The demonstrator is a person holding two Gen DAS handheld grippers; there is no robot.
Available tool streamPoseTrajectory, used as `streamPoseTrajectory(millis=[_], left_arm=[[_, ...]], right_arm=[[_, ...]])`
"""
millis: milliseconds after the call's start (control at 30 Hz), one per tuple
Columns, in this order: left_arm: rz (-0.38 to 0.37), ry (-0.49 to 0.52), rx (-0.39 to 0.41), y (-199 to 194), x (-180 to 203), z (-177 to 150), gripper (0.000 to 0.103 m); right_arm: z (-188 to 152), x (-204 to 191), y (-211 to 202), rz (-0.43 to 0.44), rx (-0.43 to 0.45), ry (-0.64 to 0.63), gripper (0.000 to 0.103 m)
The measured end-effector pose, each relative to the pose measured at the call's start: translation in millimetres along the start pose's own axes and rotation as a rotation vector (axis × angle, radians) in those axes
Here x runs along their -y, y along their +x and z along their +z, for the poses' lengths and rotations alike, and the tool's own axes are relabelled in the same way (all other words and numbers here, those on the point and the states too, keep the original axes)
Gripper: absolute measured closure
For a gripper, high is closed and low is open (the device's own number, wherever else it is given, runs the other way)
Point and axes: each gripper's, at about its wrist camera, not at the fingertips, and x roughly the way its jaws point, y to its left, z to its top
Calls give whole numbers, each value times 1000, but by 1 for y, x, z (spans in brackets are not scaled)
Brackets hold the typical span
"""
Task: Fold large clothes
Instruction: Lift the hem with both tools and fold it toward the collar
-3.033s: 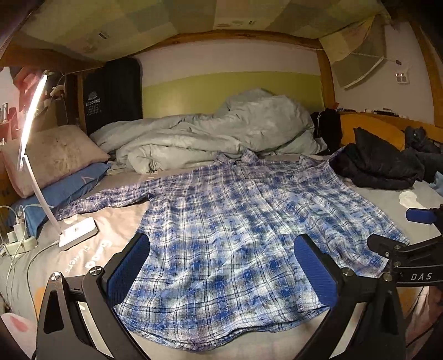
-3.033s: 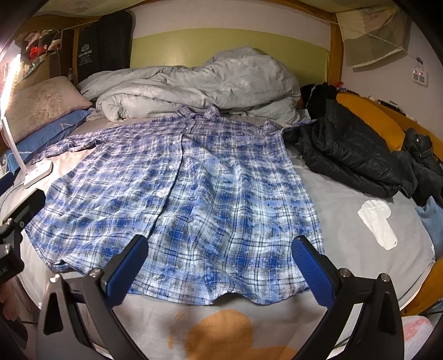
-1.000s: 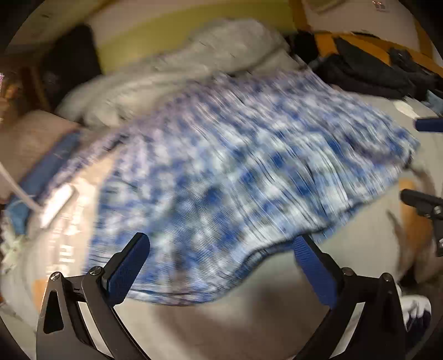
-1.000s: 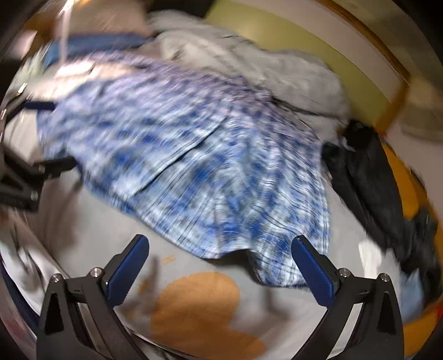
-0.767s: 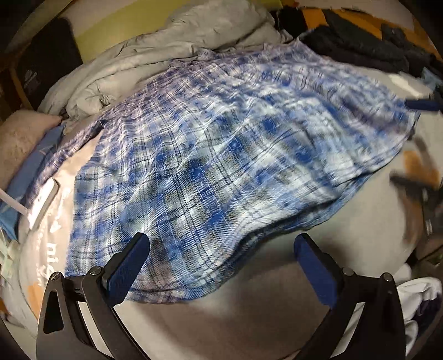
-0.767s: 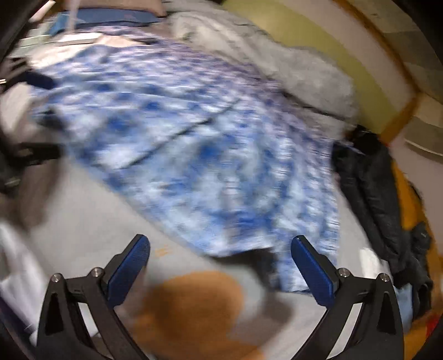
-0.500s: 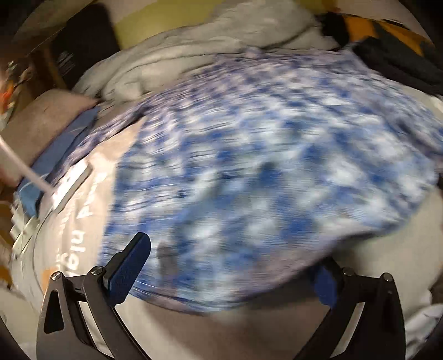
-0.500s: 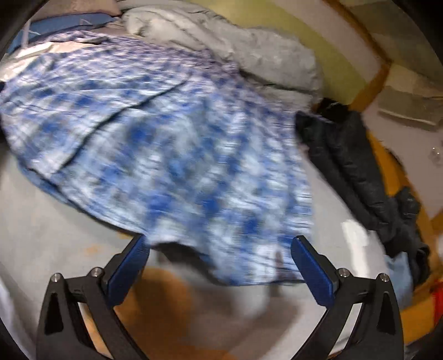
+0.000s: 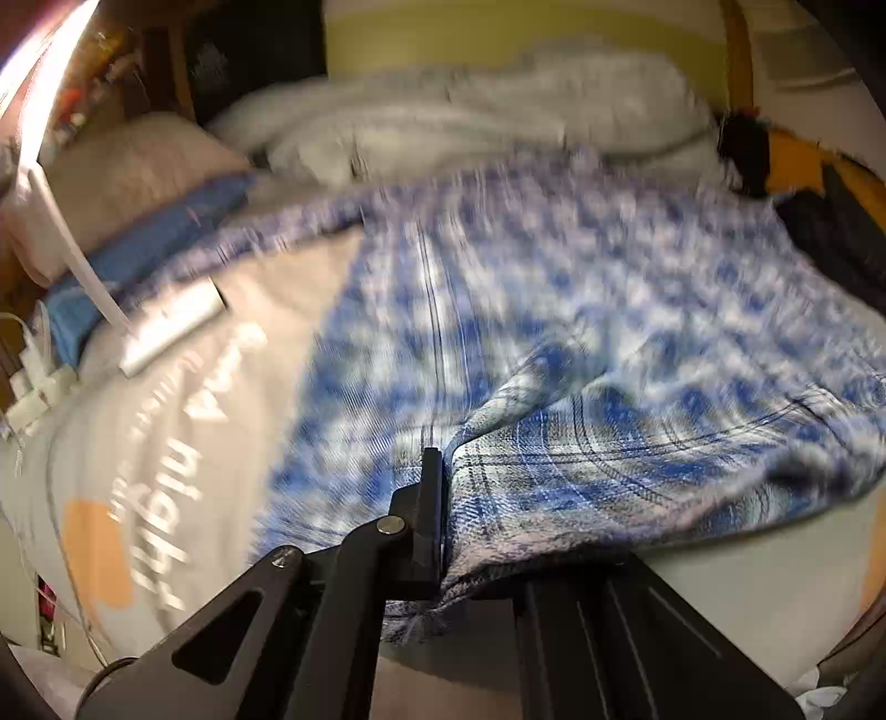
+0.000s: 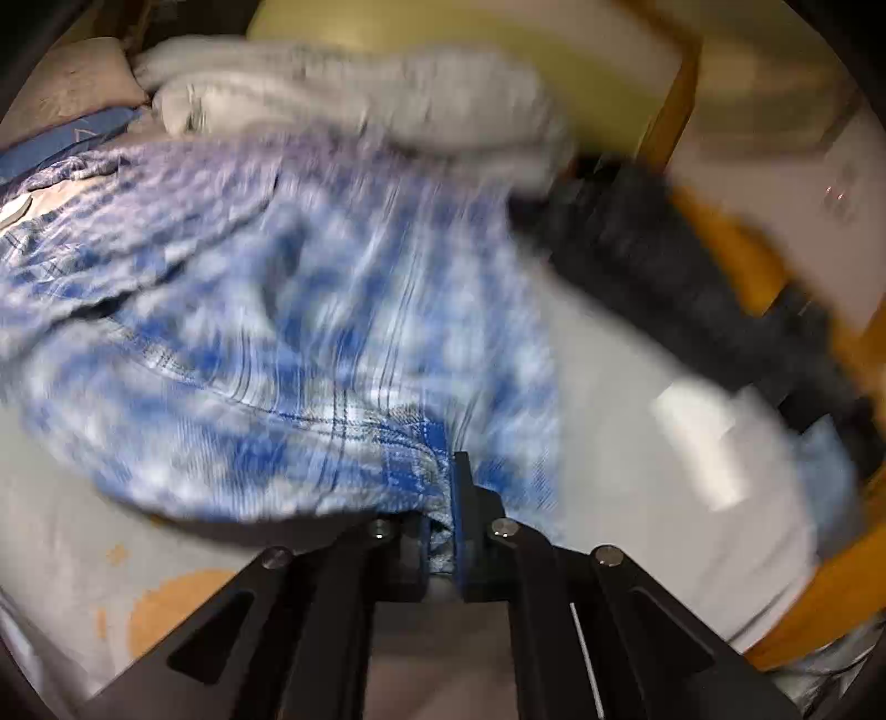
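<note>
Right gripper (image 10: pixel 441 518) clamped on plaid shirt (image 10: pixel 310 354) hem, grey bedsheet (image 10: pixel 620 443) beneath

Blue-white plaid shirt (image 9: pixel 554 310) spread on bed, hem corners lifted.

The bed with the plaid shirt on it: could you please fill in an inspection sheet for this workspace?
Surface: grey printed bed sheet, orange patches, partly covered.
Job's things: blue-and-white plaid shirt, spread out, hem bunched and lifted at both near corners.
Clutter: rumpled grey duvet behind the collar; beige pillow on a blue pillow; black jacket; small white cloth.
Grippers: left gripper shut on the shirt hem; right gripper likewise; both have just been closing.
Cables: white cords and plugs at the sheet's left edge.
Surroundings: white desk lamp standing on the bed; green-and-white wall; wooden bed frame.
</note>
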Motion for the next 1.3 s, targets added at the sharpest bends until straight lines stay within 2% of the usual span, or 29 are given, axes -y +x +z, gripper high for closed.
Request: streamPoseTrajectory(millis=[33,67,133,200,333,467,567,667,733,867,1033,1133,1200,1233,1267,1300], left_arm=[[17,14,45,-10,2,2,98],[36,27,91,-23,3,4,99],[60,32,149,-43,1,9,99],[48,14,177,-61,-6,12,99],[42,13,150,-80,-15,12,99],[39,57,77,-78,-13,7,99],[41,90,30,-59,-7,19,99],[39,143,-36,-30,-2,51,97],[43,189,-94,-4,4,72,97],[15,216,-213,54,12,103,97],[-9,183,-304,115,16,103,95],[-29,196,-324,133,20,100,93],[-27,198,-296,130,18,104,70],[-31,190,-273,125,16,108,33],[-39,174,-236,118,12,110,8],[-48,156,-198,111,8,112,4]], right_arm=[[1,1,-16,-37,66,-4,100],[3,4,-23,-44,91,13,100],[5,16,-44,-29,127,88,100],[9,23,-55,-12,139,120,100],[8,24,-82,-21,172,117,101],[14,22,-76,-22,142,94,101],[26,21,-67,-34,136,60,101],[55,25,-42,8,89,57,101],[79,23,-13,33,34,34,101],[111,18,45,36,-44,7,101],[115,6,109,117,-192,77,101],[119,-2,125,165,-228,87,100],[122,2,129,181,-215,108,100],[124,7,131,208,-223,137,98],[126,10,133,231,-232,161,95],[127,18,134,267,-245,205,92]])
